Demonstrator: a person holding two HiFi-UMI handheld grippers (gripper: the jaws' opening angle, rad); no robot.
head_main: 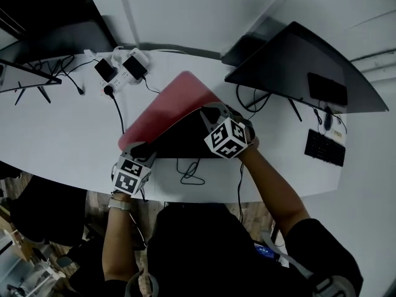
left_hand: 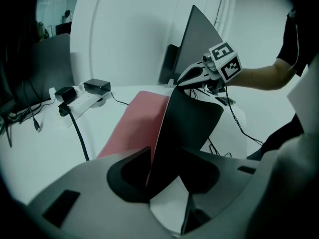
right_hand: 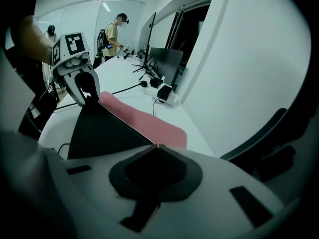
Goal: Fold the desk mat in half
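One desk mat (head_main: 166, 107) and one power strip (head_main: 122, 68) are showing, plus two tools: left hand-held gripper (head_main: 140, 148) and right hand-held gripper (head_main: 208, 112).

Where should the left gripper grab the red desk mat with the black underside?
The red desk mat's raised near-left corner, from the near side: it stands on edge between the left gripper's open jaws; the right gripper pinches the other corner.

White bench (head_main: 62, 141) with clutter
A pink desk mat (head_main: 167, 107) lies mid-bench (near half lifted, black underside showing); power strip (head_main: 120, 70) far left, keyboard (head_main: 325, 147) right.
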